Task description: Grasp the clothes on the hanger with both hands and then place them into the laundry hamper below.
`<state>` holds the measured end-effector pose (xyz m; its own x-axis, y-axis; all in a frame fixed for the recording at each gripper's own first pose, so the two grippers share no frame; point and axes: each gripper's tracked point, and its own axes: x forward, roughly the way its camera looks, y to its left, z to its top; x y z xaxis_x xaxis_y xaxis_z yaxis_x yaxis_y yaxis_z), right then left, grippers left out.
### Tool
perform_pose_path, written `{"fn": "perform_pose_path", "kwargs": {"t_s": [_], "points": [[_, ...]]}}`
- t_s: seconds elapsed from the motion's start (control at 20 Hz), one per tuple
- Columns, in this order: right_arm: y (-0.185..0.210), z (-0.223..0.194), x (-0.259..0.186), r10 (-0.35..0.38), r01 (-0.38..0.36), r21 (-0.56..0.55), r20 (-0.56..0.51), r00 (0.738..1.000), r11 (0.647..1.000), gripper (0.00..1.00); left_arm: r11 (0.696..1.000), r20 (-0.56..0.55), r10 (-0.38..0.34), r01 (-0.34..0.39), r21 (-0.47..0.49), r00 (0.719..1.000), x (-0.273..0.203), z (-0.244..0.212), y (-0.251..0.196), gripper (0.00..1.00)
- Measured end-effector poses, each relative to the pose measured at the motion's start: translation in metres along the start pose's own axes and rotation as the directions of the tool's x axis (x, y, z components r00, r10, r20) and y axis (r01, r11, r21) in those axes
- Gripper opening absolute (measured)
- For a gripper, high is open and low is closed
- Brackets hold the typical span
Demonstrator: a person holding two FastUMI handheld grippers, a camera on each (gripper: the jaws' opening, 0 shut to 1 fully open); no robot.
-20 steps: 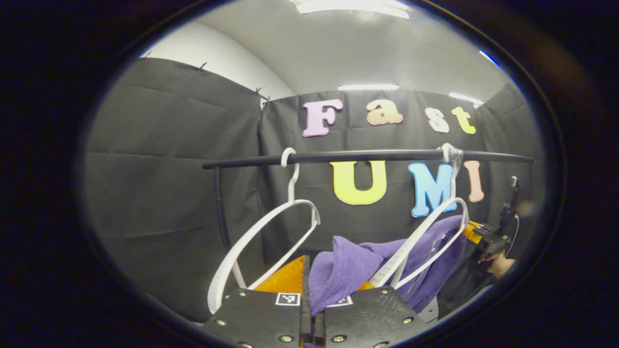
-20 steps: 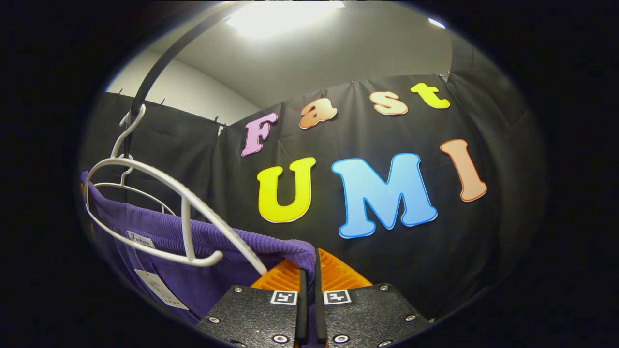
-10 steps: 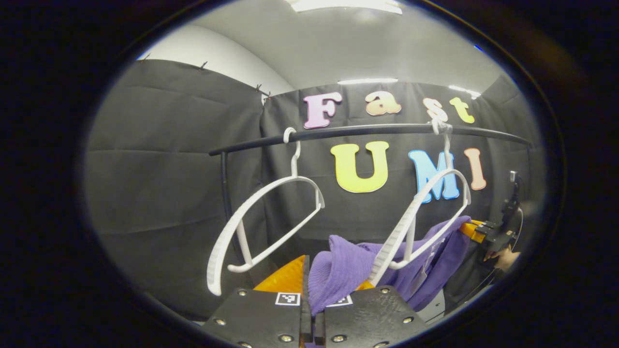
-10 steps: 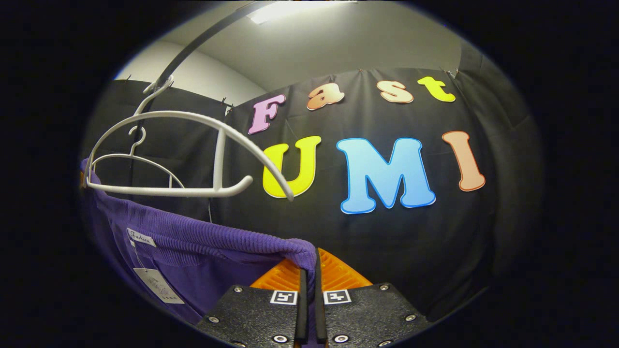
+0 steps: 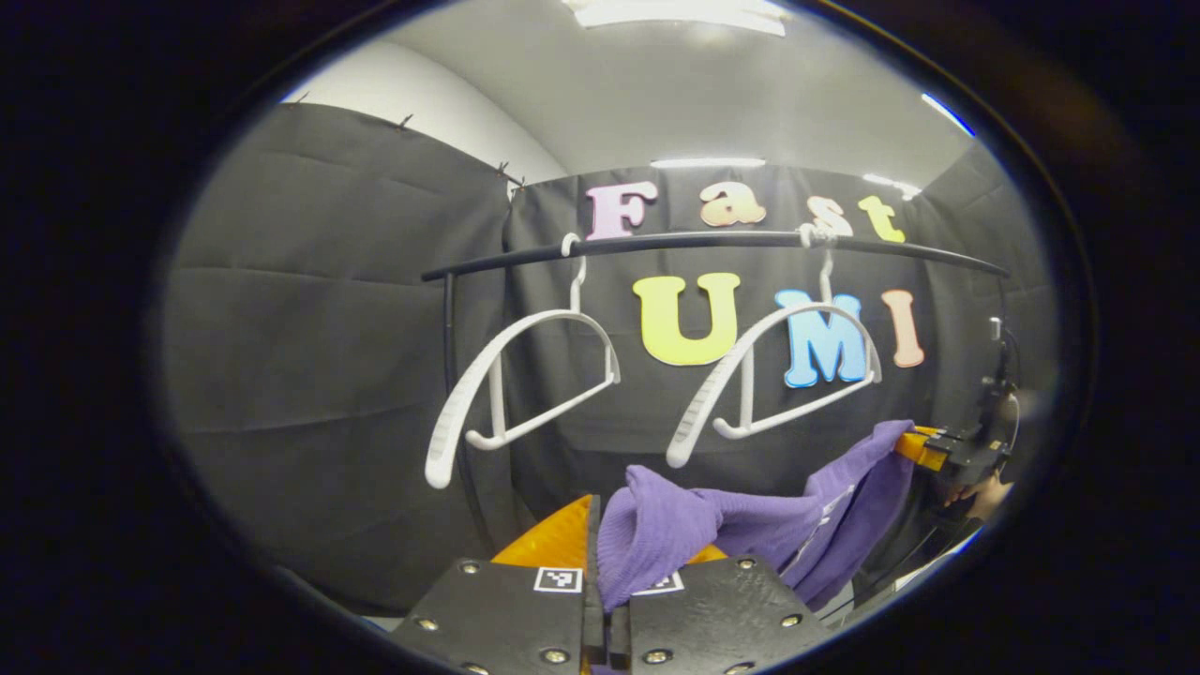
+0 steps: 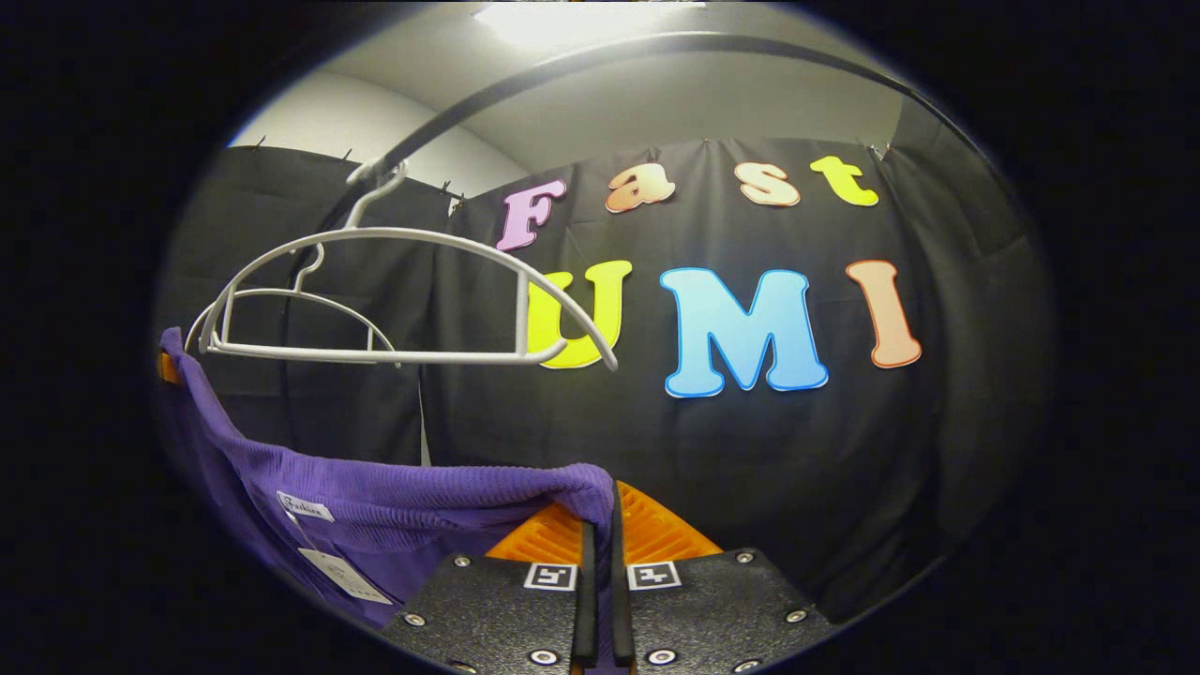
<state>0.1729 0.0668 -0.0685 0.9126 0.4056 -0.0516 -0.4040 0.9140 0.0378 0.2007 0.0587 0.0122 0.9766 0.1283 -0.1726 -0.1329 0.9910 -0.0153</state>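
A purple knitted garment (image 5: 694, 530) hangs stretched between both grippers, below and apart from the white hangers. My left gripper (image 5: 600, 539) is shut on one shoulder of it at the bottom of the left gripper view. Farther off at the right, the right gripper (image 5: 923, 448) pinches the other shoulder, held by a hand (image 5: 975, 492). In the right gripper view my right gripper (image 6: 600, 516) is shut on the purple garment (image 6: 394, 506), whose neck label and tag face me. The bare white hanger (image 6: 394, 291) hangs above it on the black rail (image 6: 562, 75).
Two white hangers (image 5: 525, 375) (image 5: 778, 366) hang bare on the black rail (image 5: 712, 242), which crosses in front of the black cloth wall. A rail post (image 5: 455, 375) stands at the left. Ceiling lights glow above.
Both grippers have come down with the purple garment. It has slipped off the right-hand hanger, which has swung up and now hangs bare above the cloth.
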Motion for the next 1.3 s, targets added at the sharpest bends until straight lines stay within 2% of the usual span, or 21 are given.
{"fn": "perform_pose_path", "kwargs": {"t_s": [0.3,0.7,0.95,1.0,1.3], "points": [[0.027,0.042,-0.057,-0.03,0.029,0.006,0.07,0.997,1.0,0.05,0.996,0.039,-0.089,0.09,-0.028,0.995,-0.035,0.016,-0.015,0.0],[0.081,0.081,-0.135,-0.006,0.005,0.01,0.131,0.991,1.0,0.05,0.971,0.096,-0.217,0.225,-0.075,0.971,-0.074,0.028,-0.05,0.0],[0.118,0.073,-0.179,0.017,-0.018,0.008,0.119,0.993,1.0,0.04,0.949,0.098,-0.291,0.3,-0.096,0.952,-0.093,0.015,-0.07,0.0],[0.124,0.067,-0.186,0.023,-0.023,0.006,0.11,0.994,1.0,0.07,0.944,0.096,-0.305,0.314,-0.106,0.948,-0.096,0.01,-0.076,0.0],[0.154,0.015,-0.21,0.049,-0.049,0.007,0.001,0.999,0.999,0.05,0.921,0.043,-0.37,0.373,-0.115,0.928,-0.106,-0.039,-0.104,0.0]]}}
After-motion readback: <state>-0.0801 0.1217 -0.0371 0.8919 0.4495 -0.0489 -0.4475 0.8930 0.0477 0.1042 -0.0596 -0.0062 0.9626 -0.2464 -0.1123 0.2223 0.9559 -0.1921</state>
